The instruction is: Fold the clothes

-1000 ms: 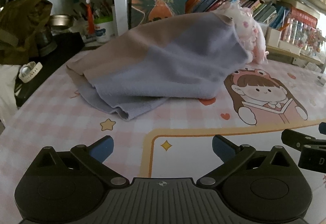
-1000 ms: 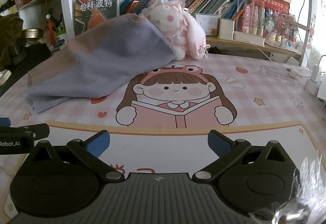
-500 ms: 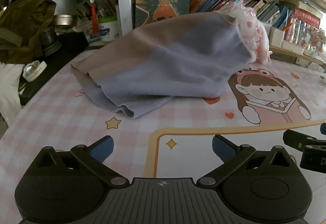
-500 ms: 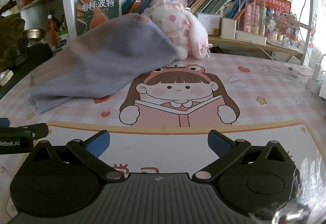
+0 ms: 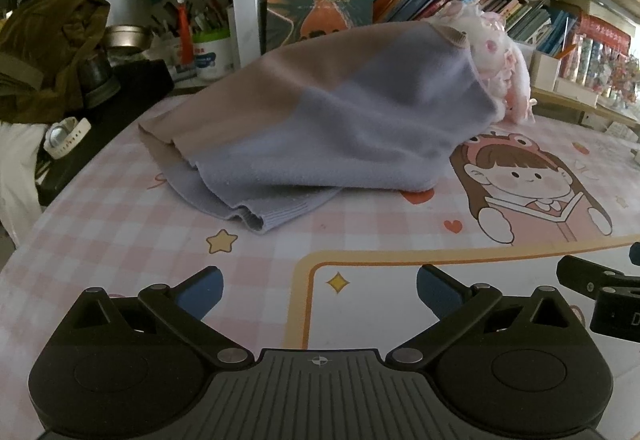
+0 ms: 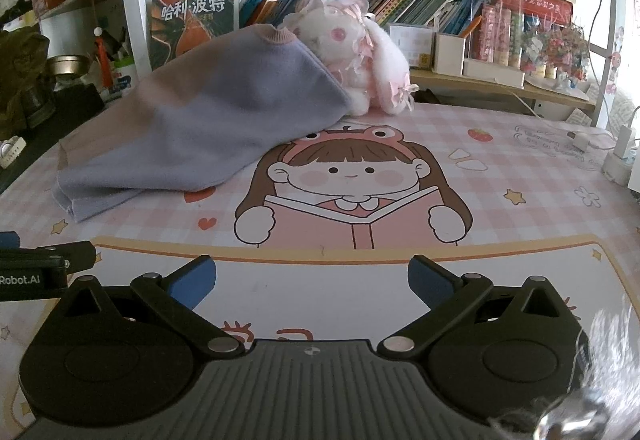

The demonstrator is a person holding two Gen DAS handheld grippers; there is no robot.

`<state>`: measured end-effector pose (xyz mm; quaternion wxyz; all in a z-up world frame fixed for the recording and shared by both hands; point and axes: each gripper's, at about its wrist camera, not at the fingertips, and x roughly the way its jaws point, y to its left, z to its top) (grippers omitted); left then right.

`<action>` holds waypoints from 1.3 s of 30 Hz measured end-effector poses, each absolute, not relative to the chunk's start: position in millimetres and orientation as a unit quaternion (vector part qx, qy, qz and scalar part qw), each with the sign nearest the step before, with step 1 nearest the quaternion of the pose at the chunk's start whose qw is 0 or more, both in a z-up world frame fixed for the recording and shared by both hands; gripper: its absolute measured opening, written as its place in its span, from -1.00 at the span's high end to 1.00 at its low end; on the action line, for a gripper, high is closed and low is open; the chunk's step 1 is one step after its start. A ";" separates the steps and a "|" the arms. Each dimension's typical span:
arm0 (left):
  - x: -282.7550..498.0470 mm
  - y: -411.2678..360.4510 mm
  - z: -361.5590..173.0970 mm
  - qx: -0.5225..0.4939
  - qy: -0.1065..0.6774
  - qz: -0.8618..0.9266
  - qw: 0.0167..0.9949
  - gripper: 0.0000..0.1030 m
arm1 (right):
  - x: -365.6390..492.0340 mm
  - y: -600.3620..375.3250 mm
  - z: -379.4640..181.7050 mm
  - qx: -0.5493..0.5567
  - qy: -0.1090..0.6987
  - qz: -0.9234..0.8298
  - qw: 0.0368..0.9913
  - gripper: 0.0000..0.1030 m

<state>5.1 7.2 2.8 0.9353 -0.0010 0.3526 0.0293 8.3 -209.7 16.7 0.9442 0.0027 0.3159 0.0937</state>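
A knit sweater (image 5: 320, 128), lavender with a beige panel, lies bunched on the pink cartoon desk mat (image 5: 120, 224), its upper part draped against a plush rabbit (image 5: 504, 68). It also shows in the right wrist view (image 6: 208, 128) at the left. My left gripper (image 5: 320, 288) is open and empty, low over the mat, short of the sweater's ribbed hem (image 5: 264, 222). My right gripper (image 6: 312, 280) is open and empty over the mat's white panel, right of the sweater. Each gripper shows at the edge of the other's view.
The plush rabbit (image 6: 352, 52) sits at the back against a bookshelf (image 6: 400, 8) full of books. An olive bag (image 5: 44, 52), a metal bowl (image 5: 124, 36) and a watch (image 5: 64, 136) are at the left. Chargers and cables (image 6: 616, 148) lie at the far right.
Both grippers have moved forward a little toward the sweater, which looks slightly larger and nearer. Both stay open and empty. The sweater has not moved.
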 end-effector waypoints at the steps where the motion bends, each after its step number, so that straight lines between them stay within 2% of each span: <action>1: 5.3 7.2 2.8 -0.001 0.353 0.030 0.935 -1.00 | 8.5 -209.4 16.7 0.002 0.316 0.094 0.944 -1.00; 31: 10.3 10.6 -1.4 0.000 0.359 0.043 0.932 -1.00 | 14.9 -207.4 12.9 0.008 0.331 0.098 0.938 -1.00; 39: 15.4 18.5 -9.4 -0.030 0.387 0.046 0.921 -0.99 | 19.1 -209.2 13.0 0.029 0.345 0.097 0.933 -0.99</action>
